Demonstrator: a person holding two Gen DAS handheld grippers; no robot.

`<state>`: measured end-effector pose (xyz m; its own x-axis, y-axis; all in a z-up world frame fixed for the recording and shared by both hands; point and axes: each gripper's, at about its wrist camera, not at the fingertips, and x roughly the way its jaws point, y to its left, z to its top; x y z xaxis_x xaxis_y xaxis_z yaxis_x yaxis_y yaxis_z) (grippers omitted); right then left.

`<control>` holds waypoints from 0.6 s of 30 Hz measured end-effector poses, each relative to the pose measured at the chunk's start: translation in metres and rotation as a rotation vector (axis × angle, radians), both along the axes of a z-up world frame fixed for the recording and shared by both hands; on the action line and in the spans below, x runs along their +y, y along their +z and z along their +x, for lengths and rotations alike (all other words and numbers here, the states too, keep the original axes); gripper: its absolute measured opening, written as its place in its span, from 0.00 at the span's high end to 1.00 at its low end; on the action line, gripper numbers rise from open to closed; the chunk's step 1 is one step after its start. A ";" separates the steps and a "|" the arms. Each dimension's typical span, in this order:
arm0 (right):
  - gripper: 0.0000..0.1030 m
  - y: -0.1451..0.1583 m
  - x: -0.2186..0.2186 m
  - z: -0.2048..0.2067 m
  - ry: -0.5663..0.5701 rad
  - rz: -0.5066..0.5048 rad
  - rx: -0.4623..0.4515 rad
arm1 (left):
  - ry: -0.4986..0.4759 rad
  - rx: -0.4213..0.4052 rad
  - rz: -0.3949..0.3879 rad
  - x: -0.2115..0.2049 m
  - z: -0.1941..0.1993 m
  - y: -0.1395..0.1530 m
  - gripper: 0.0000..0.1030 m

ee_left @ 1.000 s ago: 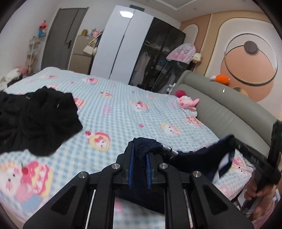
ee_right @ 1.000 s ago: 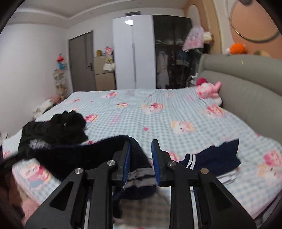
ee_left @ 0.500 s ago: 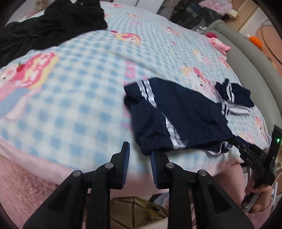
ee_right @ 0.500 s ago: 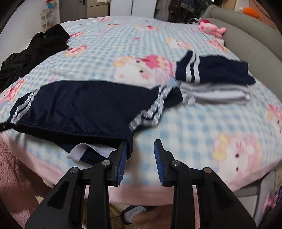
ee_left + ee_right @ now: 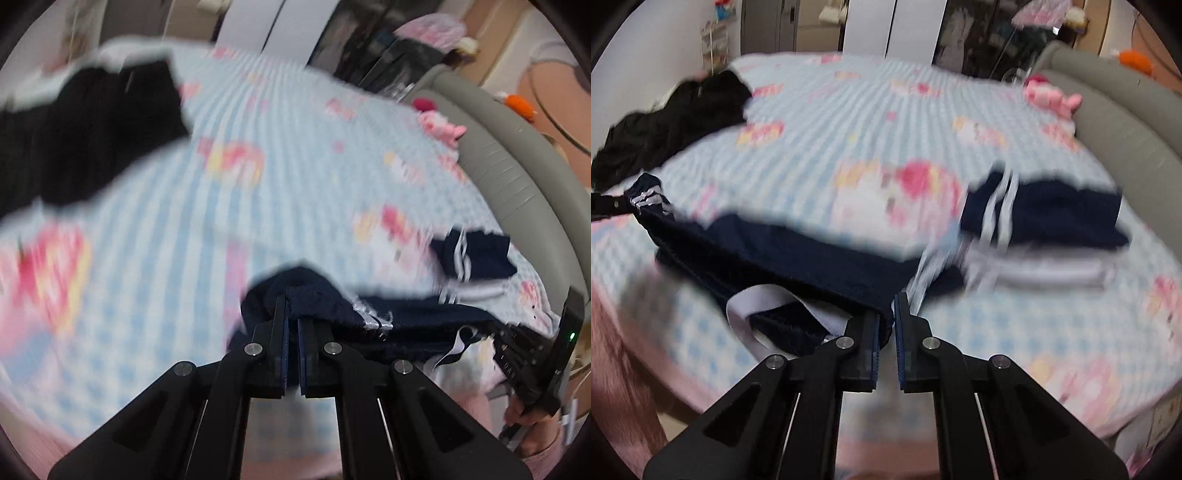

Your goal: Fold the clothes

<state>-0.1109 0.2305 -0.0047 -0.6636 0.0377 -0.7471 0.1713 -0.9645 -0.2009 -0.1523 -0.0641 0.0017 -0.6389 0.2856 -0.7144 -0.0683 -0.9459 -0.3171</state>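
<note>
A navy garment with white stripes (image 5: 798, 254) hangs stretched between my two grippers above the bed's near edge. My left gripper (image 5: 292, 314) is shut on one bunched corner of it (image 5: 306, 295). My right gripper (image 5: 886, 314) is shut on the other end, by a white-striped hem. The right gripper also shows in the left wrist view (image 5: 532, 354), and the left one at the left edge of the right wrist view (image 5: 613, 206). Both views are motion-blurred.
A stack of folded clothes, navy on top of grey (image 5: 1045, 221), lies on the blue checked bed (image 5: 868, 122) at the right. A heap of black clothes (image 5: 74, 136) lies at the far left. A grey headboard (image 5: 517, 177) with a pink plush toy (image 5: 1052, 98) runs along the right.
Both grippers had let go of the garment lying flat on the bed. Now they have closed on its two ends and lifted it, and both cameras have swung upward.
</note>
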 end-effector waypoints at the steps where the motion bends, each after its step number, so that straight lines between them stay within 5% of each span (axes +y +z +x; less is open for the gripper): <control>1: 0.95 0.025 -0.002 -0.012 -0.001 0.006 0.054 | -0.001 0.050 -0.019 0.003 -0.007 0.023 0.96; 5: 0.95 0.130 -0.001 -0.026 -0.014 -0.079 0.292 | -0.002 0.305 -0.041 0.005 0.000 0.128 0.96; 8: 0.94 0.187 0.005 -0.011 -0.003 -0.169 0.447 | 0.031 0.435 -0.097 -0.001 0.029 0.169 0.96; 10: 0.94 0.197 0.011 0.002 0.002 -0.231 0.474 | 0.027 0.438 -0.075 -0.009 0.046 0.169 0.96; 13: 0.94 0.178 0.017 0.022 0.000 -0.289 0.436 | 0.021 0.336 -0.039 -0.017 0.059 0.132 0.96; 18: 0.94 0.060 0.002 0.045 -0.035 -0.244 0.186 | 0.025 0.014 -0.036 -0.020 0.067 -0.013 0.96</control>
<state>-0.0661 0.2324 0.0554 -0.7916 -0.1025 -0.6024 0.1193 -0.9928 0.0121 -0.0852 -0.0837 -0.0110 -0.6558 0.2438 -0.7145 -0.0488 -0.9581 -0.2821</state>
